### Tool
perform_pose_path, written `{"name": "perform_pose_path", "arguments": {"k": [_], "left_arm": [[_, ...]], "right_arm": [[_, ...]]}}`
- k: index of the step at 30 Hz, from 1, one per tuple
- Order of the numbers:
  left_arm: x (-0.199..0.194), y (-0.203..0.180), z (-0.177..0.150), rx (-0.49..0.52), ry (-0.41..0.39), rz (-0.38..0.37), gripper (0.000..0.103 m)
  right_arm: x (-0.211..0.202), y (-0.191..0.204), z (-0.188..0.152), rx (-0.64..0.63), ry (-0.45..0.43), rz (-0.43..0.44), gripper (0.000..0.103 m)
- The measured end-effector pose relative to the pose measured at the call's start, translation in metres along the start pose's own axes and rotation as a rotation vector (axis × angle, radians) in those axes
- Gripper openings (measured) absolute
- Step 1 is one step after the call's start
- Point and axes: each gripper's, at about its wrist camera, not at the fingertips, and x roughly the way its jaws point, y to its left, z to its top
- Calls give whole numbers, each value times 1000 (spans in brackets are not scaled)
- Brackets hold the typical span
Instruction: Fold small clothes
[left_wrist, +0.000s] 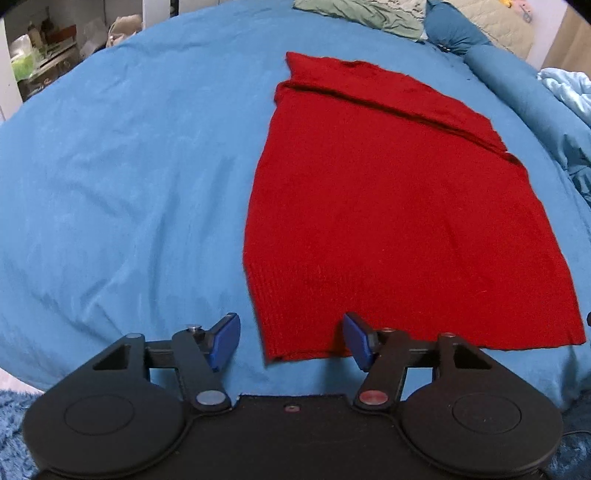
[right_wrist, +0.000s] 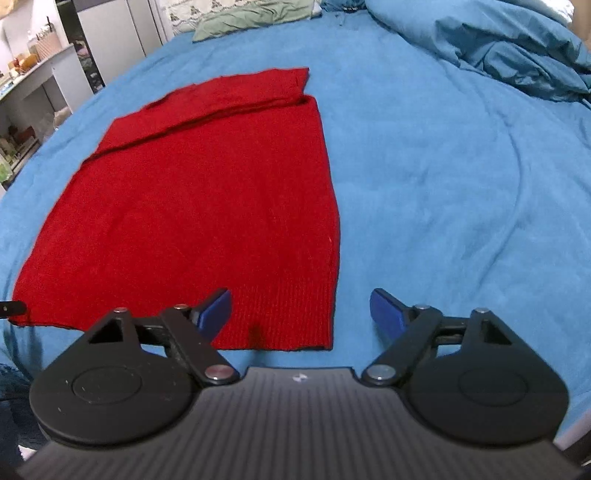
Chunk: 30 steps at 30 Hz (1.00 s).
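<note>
Red knit garment (left_wrist: 388, 206) lies flat on the blue bed (left_wrist: 129, 166), its ribbed hem nearest both grippers and a folded band across its far end. It looks soft, limp and light, likely to sag and stretch, so the hem corners seem the best holds. The left gripper (left_wrist: 291, 338) and right gripper (right_wrist: 301, 314) are both spread wide and empty, each straddling a hem corner.

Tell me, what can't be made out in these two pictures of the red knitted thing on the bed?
- Red knitted garment: whether it has sleeves; its far end is folded over in both views.
- Its near hem: partly hidden behind the open left tongs and the open right tongs.
- Cluttered shelves: too small and blurred, left view.
</note>
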Motion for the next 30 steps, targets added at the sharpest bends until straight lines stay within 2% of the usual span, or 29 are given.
{"name": "perform_pose_path", "arguments": {"k": [8, 10, 12, 13, 16, 19, 20, 21, 22, 26, 30], "left_arm": [[7, -3, 2, 0, 0, 12, 65], [9, -3, 4, 0, 1, 12, 63], [9, -2, 2, 2, -4, 14, 60], [8, -2, 0, 3, -6, 16, 58], [6, -3, -1, 8, -10, 14, 43], [5, -2, -1, 9, -15, 4, 24], [4, -3, -1, 11, -15, 1, 14], [4, -4, -1, 12, -15, -3, 10], [3, -4, -1, 13, -15, -2, 10], [-6, -4, 2, -4, -22, -12, 6], [-32, -8, 10, -3, -87, -42, 6]], "right_arm": [[21, 1, -14, 17, 55, -11, 76], [26, -2, -12, 24, 60, -15, 74], [28, -3, -11, 28, 59, -13, 67], [28, -3, -11, 29, 59, -10, 62], [32, -5, -9, 34, 64, -5, 49], [33, -8, -8, 36, 64, 5, 36], [33, -7, -8, 33, 65, 7, 31], [33, -7, -7, 31, 64, 9, 28], [33, -7, -7, 29, 64, 12, 23], [29, -10, -7, 44, 50, 25, 21], [12, -14, 0, 66, 12, 69, 20]]}}
